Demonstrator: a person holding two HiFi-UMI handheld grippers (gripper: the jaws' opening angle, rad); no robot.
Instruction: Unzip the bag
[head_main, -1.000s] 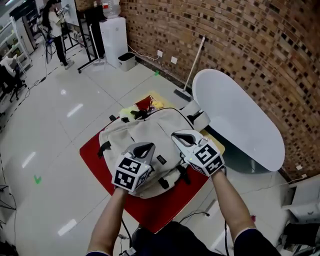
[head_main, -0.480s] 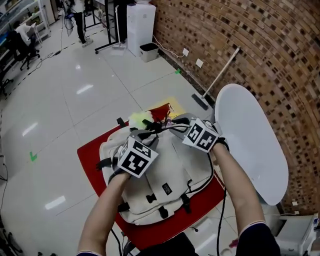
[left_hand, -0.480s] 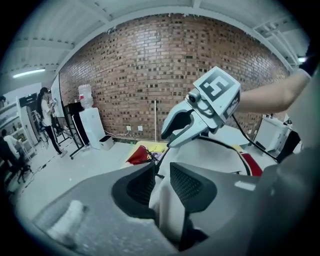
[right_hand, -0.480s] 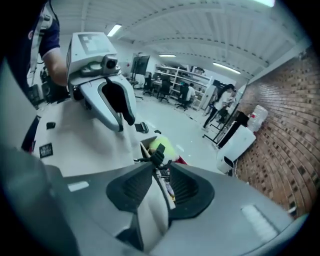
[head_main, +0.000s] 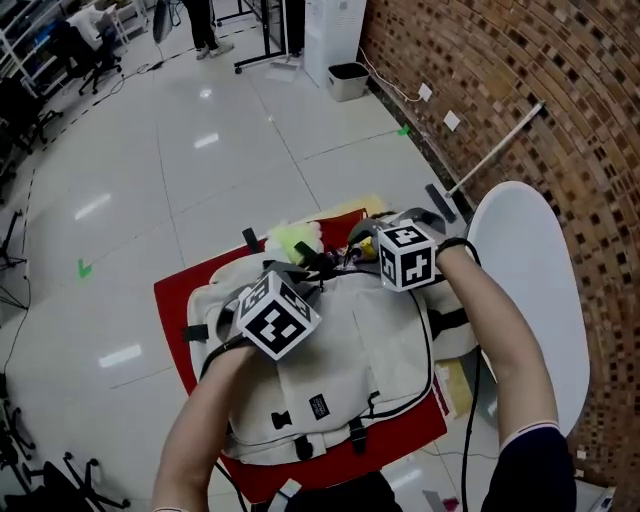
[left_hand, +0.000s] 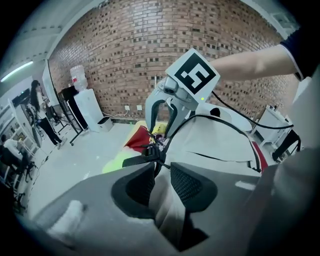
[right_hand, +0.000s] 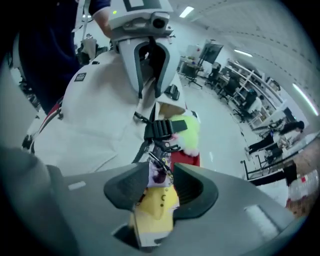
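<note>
1. A glossy white floor runs up to a brick wall. In the middle a red mat carries the cream bag, which lies flat with its top end away from the person.
2. The head view shows both grippers at that top end, the left gripper and the right gripper near each other. Their marker cubes cover the jaws there.
3. The left gripper view shows its jaws apart, just having been opening. A fold of bag cloth lies in the gap, not pinched. A black buckle sits just ahead of the tips.
4. The right gripper view shows its jaws wide apart, also just having been opening. A yellow toy and a small metal fitting stand between the pads, unpressed.
5. Only the right gripper view shows that fitting. Green fluff lies just beyond it, beside the buckle.
</note>
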